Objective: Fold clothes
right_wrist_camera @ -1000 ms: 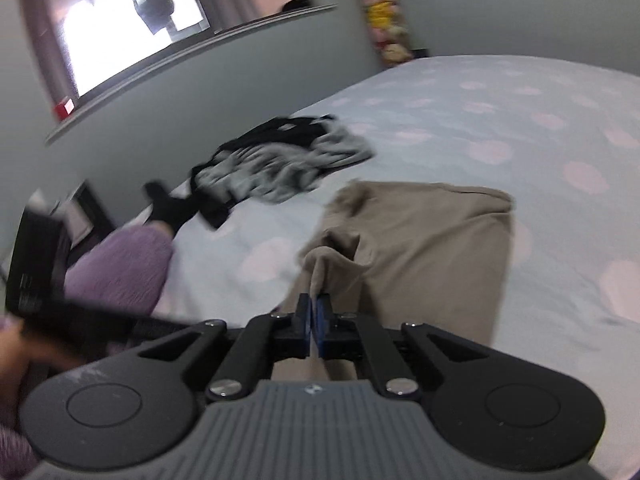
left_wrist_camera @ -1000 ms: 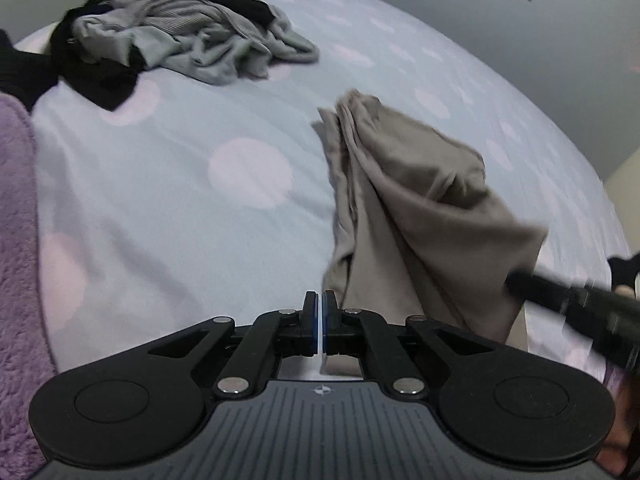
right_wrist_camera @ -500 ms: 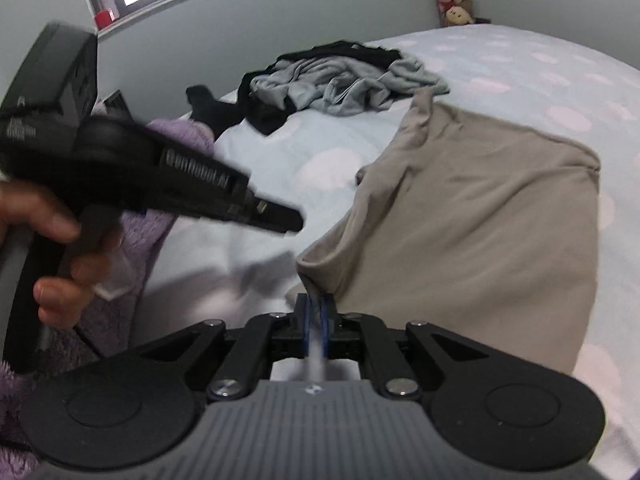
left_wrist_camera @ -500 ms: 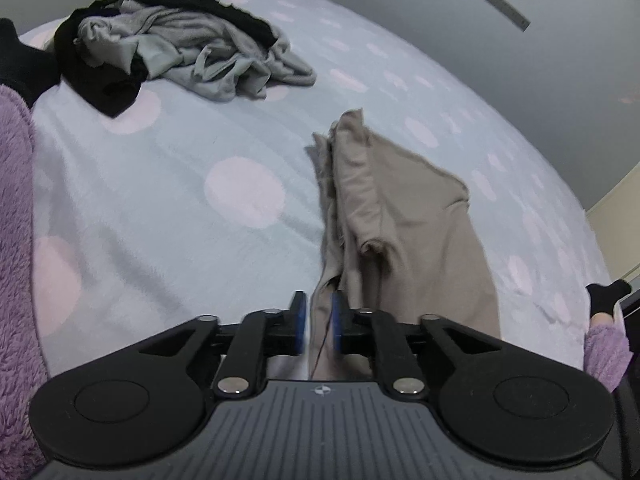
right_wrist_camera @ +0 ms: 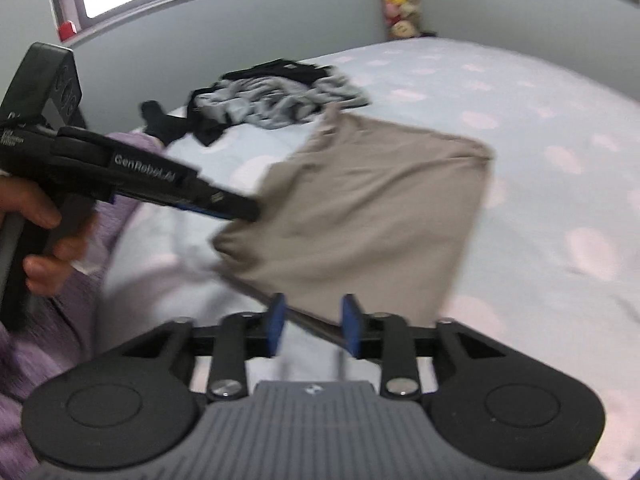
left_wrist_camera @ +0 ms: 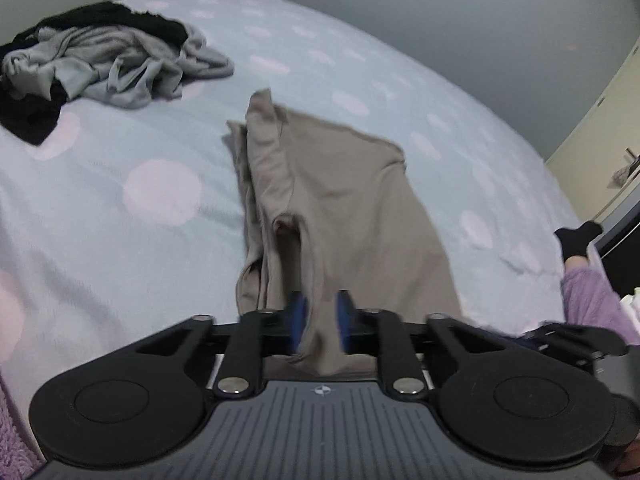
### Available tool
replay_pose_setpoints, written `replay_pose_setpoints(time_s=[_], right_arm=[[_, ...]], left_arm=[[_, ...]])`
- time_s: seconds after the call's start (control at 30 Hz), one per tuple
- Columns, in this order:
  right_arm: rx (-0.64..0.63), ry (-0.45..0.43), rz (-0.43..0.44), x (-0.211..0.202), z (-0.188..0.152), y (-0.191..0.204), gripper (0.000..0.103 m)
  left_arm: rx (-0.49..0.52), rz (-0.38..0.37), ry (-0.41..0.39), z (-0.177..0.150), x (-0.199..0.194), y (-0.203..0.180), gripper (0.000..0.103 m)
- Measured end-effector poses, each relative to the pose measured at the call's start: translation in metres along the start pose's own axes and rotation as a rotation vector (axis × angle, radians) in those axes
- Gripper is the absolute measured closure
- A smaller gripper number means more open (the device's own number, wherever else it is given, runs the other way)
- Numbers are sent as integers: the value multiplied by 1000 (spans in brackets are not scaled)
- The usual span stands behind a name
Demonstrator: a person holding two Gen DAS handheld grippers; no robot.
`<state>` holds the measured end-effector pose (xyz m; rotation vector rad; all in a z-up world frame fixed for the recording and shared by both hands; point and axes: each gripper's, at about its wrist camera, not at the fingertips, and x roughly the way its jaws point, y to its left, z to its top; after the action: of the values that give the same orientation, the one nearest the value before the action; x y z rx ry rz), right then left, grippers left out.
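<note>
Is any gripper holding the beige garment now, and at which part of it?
Nothing is held. The left gripper and right gripper are both open, each only straddling the near edge of the beige garment.

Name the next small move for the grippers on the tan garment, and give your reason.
Probably close both grippers on the tan garment's near edge. The left gripper and right gripper are open, that edge lies between their blue pads, and the cloth is only partly folded.

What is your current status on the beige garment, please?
Both grippers open: left gripper, right gripper. Beige garment on the bed, near edge between both sets of fingers. Unfolded clothes pile beyond, apart.
</note>
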<state>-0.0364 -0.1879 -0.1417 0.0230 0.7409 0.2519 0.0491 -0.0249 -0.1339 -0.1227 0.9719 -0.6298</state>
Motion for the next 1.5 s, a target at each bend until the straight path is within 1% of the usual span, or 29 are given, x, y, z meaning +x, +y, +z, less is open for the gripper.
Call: replay_pose_setpoints(time_s=[0.03,0.07,0.1,0.13,0.17,0.2,0.23,0.4,0.47,0.53,0.57,0.67,0.73,0.8,0.87,0.93,1.1,1.13,1.2,1.23,1.5], right_arm=[[10,-7,-27,-4,-3,-6,65],[38,-12,-52,-5,-6,-13,66],[65,-10,-60,-4,-9,-19,66],[83,-3,-57,-2,-10,-22,69],[101,3,-54,0,-12,-25,79],[119,10,-50,2,-13,-29,86],[137,16,-47,5,-15,-32,89],[228,50,-30,16,-23,-50,89],[264,63,-23,21,-26,-57,91],[263,77,-25,21,-27,-57,92],[262,81,-28,20,-27,-56,92],[260,83,-45,13,-27,-54,92],[263,70,-62,5,-26,-55,91],[286,44,-77,-2,-22,-61,87],[307,20,-86,-6,-16,-68,87],[312,6,-87,-5,-5,-77,87],[317,-28,-88,1,26,-98,87],[307,-34,-88,4,32,-102,86],[287,-44,-87,10,46,-109,80],[277,-46,-88,15,52,-113,73],[233,-56,-78,66,102,-146,72]], left_arm=[[-6,14,11,0,2,2,101],[-14,27,22,-1,5,3,101],[-25,38,33,-1,6,6,102],[-37,50,45,-2,8,9,102],[-49,61,58,-3,10,12,102],[-61,69,70,-4,11,15,102],[-74,76,83,-5,13,18,102],[-150,72,125,-9,20,31,102],[-170,69,130,-11,20,33,101],[-178,66,129,-12,17,34,101],[-178,68,127,-12,15,33,101],[-147,105,104,-10,4,23,100],[-137,124,58,-7,-7,19,89],[-144,110,8,-1,-17,19,85],[-151,88,-37,8,-23,19,84],[-135,90,-59,21,-21,16,81],[-71,94,-95,60,2,5,80],[-58,94,-102,68,9,4,78],[-41,103,-111,81,22,4,75],[-34,108,-115,87,29,6,75],[-26,120,-118,122,80,31,75]])
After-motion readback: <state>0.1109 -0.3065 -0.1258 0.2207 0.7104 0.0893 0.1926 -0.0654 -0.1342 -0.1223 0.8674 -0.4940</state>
